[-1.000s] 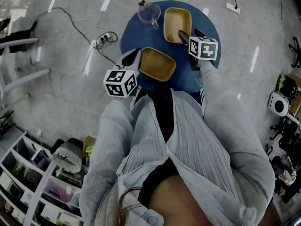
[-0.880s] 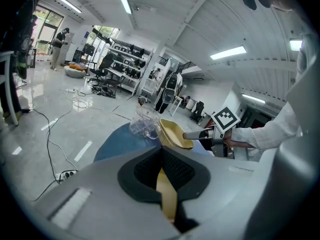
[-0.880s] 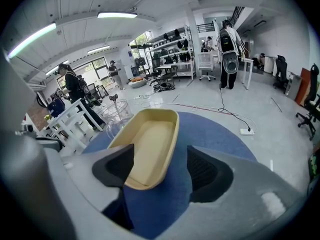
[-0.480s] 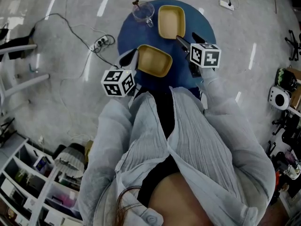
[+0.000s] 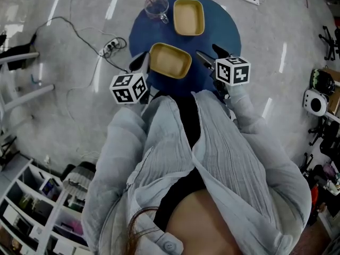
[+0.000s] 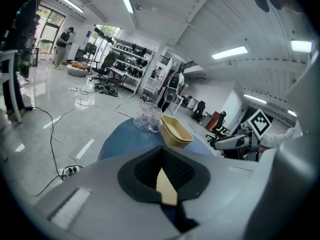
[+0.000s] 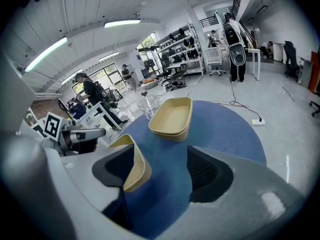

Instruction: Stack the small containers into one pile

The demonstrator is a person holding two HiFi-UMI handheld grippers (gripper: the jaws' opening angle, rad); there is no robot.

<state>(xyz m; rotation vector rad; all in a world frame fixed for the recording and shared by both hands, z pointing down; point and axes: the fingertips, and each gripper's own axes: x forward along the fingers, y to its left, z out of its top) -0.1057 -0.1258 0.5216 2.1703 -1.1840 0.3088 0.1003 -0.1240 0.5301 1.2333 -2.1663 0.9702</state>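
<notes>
Pinching the near-edge container (image 5: 170, 60), the left gripper (image 6: 165, 183) has yet to stack it on the far-edge container (image 5: 188, 17); right gripper (image 7: 162, 170) gapes empty.

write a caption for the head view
Left gripper grips the near yellow container on a round blue table; right gripper open beside it.

A round blue table (image 5: 223, 31) stands on the grey floor (image 5: 53, 116). Near its far edge sits a tan container (image 5: 188, 17), with a clear glass cup (image 5: 157, 7) just beside it. A second tan container (image 5: 170, 60) is at the near side.
</notes>
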